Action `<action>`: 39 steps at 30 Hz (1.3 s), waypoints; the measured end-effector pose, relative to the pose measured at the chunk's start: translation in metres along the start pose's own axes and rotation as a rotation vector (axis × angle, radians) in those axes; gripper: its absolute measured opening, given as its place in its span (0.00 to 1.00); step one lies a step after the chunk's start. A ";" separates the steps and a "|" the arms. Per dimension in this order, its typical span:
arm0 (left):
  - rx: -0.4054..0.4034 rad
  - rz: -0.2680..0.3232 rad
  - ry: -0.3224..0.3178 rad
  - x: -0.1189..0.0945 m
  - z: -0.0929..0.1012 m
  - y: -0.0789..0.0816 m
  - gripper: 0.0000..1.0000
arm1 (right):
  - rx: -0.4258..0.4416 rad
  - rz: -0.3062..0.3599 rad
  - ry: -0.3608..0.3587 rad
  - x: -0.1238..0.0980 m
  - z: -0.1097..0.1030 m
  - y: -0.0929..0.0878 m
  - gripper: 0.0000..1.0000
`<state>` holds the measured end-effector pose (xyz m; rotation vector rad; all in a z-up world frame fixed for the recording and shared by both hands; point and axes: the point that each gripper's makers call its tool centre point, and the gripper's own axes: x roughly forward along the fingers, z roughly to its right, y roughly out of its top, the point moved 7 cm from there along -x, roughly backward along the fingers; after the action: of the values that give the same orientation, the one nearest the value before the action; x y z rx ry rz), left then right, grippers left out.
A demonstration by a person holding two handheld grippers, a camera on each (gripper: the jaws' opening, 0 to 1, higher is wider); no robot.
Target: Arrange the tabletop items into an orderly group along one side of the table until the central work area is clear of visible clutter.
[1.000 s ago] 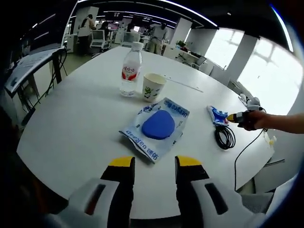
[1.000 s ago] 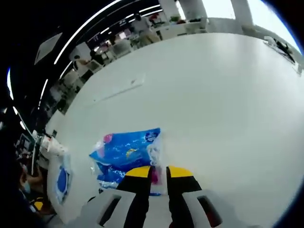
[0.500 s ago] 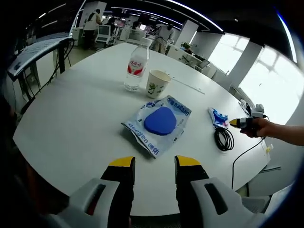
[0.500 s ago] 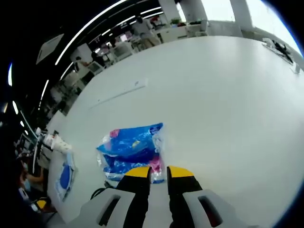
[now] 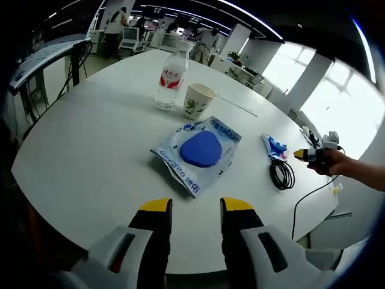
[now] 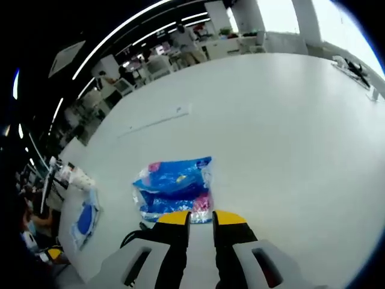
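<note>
Both grippers released, holding nothing.
Right gripper (image 6: 201, 218) has let go of the crinkly blue plastic packet (image 6: 174, 189) and backed off; left gripper (image 5: 191, 208) hovers parted before the blue-padded clear pouch (image 5: 198, 152).

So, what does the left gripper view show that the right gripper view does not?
Left gripper view: the bottle and cup seen clearly, the cable, the open left gripper, and a hand holding the right gripper.
Right gripper view: that gripper's jaws close up, tips at the small packet, with bare table beyond.
Both: the table, the small packet and the pad packet.
</note>
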<state>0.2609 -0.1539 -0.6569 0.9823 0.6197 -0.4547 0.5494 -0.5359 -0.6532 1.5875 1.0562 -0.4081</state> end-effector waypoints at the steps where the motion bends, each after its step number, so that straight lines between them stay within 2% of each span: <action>1: -0.002 0.000 0.000 0.000 0.000 0.000 0.30 | -0.012 0.003 0.008 -0.002 -0.003 -0.001 0.12; 4: -0.008 -0.002 -0.010 0.001 0.000 -0.002 0.30 | -0.061 -0.006 0.030 -0.008 -0.016 -0.010 0.13; 10: -0.029 -0.013 -0.024 0.006 -0.001 -0.007 0.30 | -0.076 -0.008 0.059 -0.017 -0.033 -0.030 0.14; 14: -0.026 -0.017 -0.032 0.007 -0.001 -0.007 0.30 | -0.093 -0.017 0.069 -0.020 -0.036 -0.039 0.15; 21: -0.046 -0.016 -0.030 0.007 -0.008 -0.008 0.30 | -0.091 -0.010 0.082 -0.030 -0.043 -0.056 0.15; 27: -0.061 -0.023 -0.028 0.009 -0.013 -0.011 0.30 | -0.105 0.014 0.111 -0.040 -0.062 -0.069 0.17; 39: -0.083 -0.031 -0.031 0.017 -0.014 -0.008 0.30 | -0.091 -0.004 0.162 -0.057 -0.092 -0.110 0.18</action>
<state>0.2650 -0.1464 -0.6789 0.8868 0.6223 -0.4674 0.4063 -0.4790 -0.6493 1.5572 1.1839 -0.2334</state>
